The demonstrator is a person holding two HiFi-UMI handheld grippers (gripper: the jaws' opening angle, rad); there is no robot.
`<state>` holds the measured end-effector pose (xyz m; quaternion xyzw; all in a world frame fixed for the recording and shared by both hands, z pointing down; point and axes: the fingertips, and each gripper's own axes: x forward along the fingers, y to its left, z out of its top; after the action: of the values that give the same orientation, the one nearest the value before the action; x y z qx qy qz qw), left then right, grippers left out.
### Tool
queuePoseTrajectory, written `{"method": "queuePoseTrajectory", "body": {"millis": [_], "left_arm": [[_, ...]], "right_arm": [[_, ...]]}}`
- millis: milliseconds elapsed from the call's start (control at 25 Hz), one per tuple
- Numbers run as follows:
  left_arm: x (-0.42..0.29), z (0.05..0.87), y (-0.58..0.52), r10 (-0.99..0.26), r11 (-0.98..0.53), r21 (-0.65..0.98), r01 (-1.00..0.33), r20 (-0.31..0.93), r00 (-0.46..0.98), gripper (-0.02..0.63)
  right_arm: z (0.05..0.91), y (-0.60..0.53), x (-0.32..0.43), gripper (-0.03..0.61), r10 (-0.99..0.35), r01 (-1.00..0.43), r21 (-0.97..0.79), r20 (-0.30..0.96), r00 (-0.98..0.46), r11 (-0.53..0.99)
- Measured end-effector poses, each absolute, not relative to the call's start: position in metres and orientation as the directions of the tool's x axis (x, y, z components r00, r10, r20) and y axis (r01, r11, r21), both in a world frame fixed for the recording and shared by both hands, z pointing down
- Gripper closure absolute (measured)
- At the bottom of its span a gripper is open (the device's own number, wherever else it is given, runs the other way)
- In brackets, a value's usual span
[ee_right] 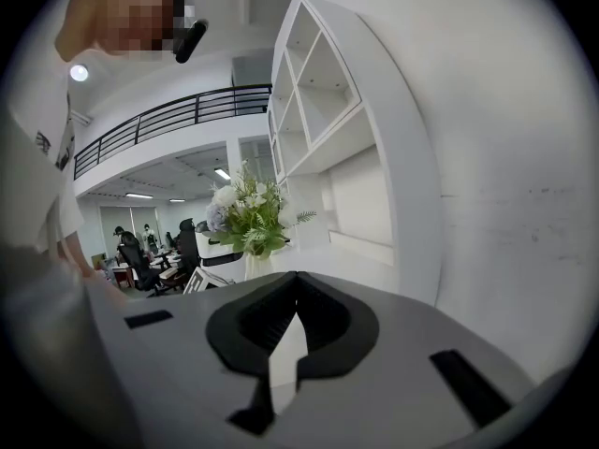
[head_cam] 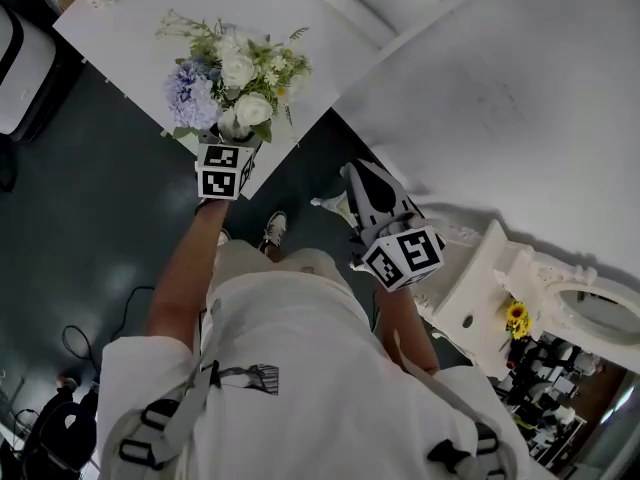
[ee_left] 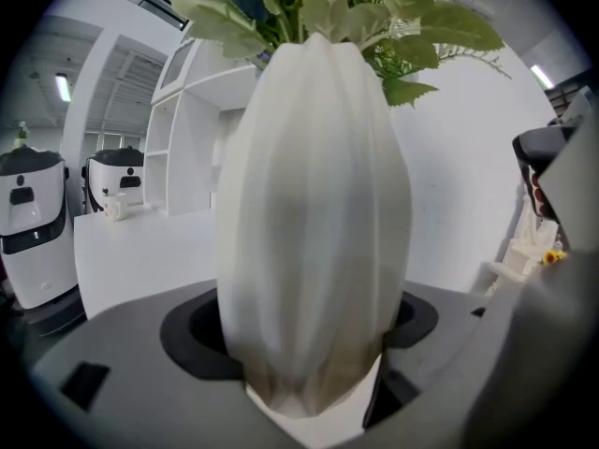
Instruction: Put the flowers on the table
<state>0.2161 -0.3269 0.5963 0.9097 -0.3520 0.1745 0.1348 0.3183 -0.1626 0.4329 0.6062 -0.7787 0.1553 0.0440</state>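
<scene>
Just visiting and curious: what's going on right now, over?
Left tongs shut on the white vase. Right tongs shut, empty. Flowers over the table corner, set down or not unclear. Nothing seen in the way.

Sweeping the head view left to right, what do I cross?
Vase of flowers → right claw → sunflower → mirror.

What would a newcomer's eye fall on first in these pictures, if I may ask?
First, the bouquet of white and pale blue flowers in a ribbed white vase, which the left gripper clamps at the near corner of the white table. Next, the right gripper, shut and empty, held lower in front of the person's white shirt.
</scene>
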Motion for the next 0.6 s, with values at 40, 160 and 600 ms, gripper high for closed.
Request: {"method": "queuePoseTrajectory", "body": {"millis": [40,160,600], "left_arm": [[0.219,0.600,-0.328,-0.594,-0.715,0.124,-0.688,0.412,0.691,0.218],[0.221,0.607,-0.333,-0.596,-0.717,0.114,-0.688,0.413,0.689,0.218],[0.230,0.606,-0.345,-0.612,-0.723,0.103,-0.683,0.363,0.702,0.218]], "right_arm": [[0.436,-0.162,0.322,0.568,-0.929,-0.959,-0.189,0.265,-0.259,0.214],[0.441,-0.161,0.323,0.568,-0.924,-0.959,-0.189,0.282,-0.259,0.211],[0.444,-0.154,0.328,0.568,-0.909,-0.963,-0.179,0.331,-0.251,0.201]]}}
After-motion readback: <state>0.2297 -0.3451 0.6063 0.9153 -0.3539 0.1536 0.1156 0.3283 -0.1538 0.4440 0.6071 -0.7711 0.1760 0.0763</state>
